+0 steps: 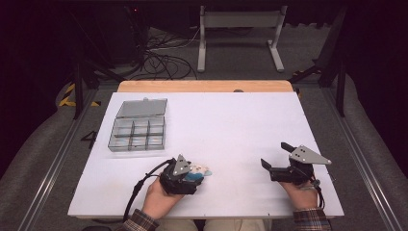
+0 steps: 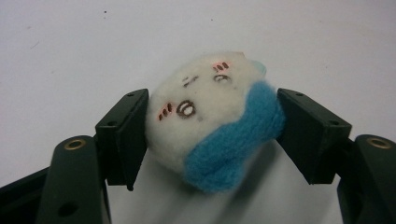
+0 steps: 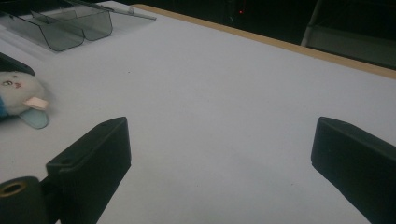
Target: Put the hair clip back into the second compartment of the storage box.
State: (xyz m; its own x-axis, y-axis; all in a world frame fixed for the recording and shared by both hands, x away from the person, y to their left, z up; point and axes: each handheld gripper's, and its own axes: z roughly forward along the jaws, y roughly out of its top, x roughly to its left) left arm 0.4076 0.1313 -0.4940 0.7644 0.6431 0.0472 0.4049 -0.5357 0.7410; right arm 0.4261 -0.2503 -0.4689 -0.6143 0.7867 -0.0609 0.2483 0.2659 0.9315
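Soft plush toy (image 2: pixel 205 126) squeezed at its sides by left gripper (image 2: pixel 212 133); probably light, squashy. Right gripper (image 3: pixel 219 158) spread wide, empty.

A lab-like recording space. Dark curtains surround a white table (image 1: pixel 231 125) framed by metal rails (image 1: pixel 53 168). Tangled cables (image 1: pixel 163 60) and a metal stand (image 1: pixel 240 21) sit on grey floor behind

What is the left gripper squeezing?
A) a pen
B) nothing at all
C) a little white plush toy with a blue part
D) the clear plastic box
C: in the left gripper view, the jaws of the left gripper press both sides of the plush toy.
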